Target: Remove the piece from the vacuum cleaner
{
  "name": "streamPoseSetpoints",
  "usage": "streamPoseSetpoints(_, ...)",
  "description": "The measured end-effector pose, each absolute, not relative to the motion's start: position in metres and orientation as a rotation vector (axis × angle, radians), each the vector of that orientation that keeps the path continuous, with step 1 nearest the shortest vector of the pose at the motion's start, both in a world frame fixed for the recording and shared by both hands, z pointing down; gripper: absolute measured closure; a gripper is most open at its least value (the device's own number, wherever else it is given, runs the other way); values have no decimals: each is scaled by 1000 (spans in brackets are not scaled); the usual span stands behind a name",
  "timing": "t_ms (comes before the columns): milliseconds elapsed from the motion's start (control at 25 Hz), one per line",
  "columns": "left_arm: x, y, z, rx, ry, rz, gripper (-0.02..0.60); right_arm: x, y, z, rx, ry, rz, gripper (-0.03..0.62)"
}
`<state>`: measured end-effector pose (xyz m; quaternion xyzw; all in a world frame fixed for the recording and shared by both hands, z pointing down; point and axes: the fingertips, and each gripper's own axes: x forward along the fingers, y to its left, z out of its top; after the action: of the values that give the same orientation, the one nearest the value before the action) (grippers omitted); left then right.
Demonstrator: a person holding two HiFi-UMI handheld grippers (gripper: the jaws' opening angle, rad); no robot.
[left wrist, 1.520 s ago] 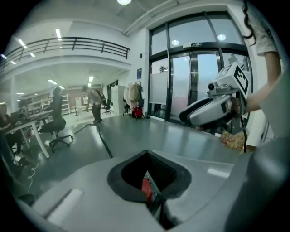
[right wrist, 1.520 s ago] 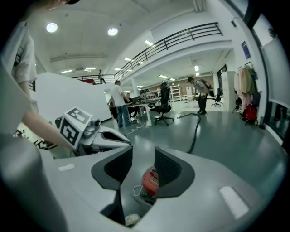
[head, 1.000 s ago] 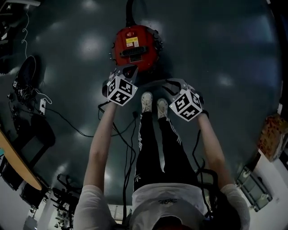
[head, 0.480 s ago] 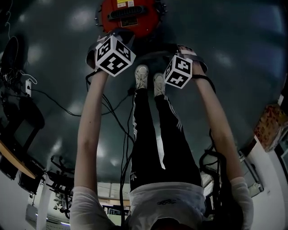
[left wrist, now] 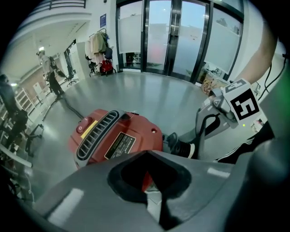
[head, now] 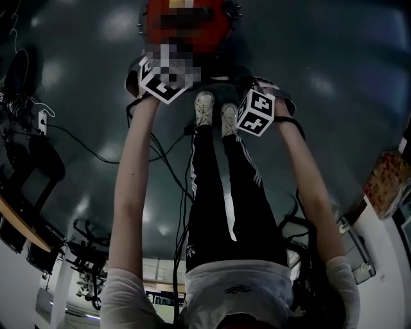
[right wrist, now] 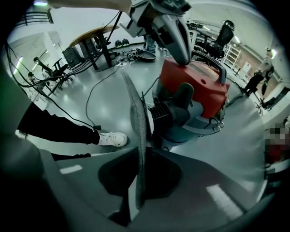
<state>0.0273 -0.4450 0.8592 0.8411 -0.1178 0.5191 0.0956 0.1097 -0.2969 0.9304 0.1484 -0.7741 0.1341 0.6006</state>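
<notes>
The vacuum cleaner point(head: 186, 19) is a red-topped canister on a grey base, standing on the floor just beyond the person's shoes. In the left gripper view its red lid point(left wrist: 118, 136) shows a black vent and a red switch. My left gripper point(left wrist: 152, 190) is shut, and its tips rest against the red top point(right wrist: 195, 77). Its marker cube point(head: 160, 80) sits at the canister's near edge. My right gripper point(right wrist: 136, 190) is shut on a thin flat grey piece point(right wrist: 138, 131), seen edge-on, just in front of the grey base point(right wrist: 190, 127). The right cube point(head: 257, 112) is beside the shoes.
White shoes point(head: 204, 108) stand between the grippers. Black cables point(head: 83, 148) trail over the floor at left. Desks and chairs point(right wrist: 86, 41) stand behind, glass doors point(left wrist: 176, 36) ahead, people point(left wrist: 47, 68) far off. A cardboard box point(head: 385, 180) lies at right.
Both grippers have gone forward to the vacuum, and the view has tilted with them. Over the last half second the right gripper has drawn back slightly toward the shoes.
</notes>
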Motion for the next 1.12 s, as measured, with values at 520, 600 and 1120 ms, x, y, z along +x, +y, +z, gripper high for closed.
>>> streamPoseSetpoints(520,28,-446,857,2480,-367,1555,581,92,-252,925,237,-1847,318,557)
streamPoseSetpoints(600,28,-446,858,2473,-371,1564,581,91,-237,928,245,-1847,337,557)
streamPoseSetpoints(1120,-24,-428,727,2253,-977,666,581,82,-249,772,458,-1978,377,557)
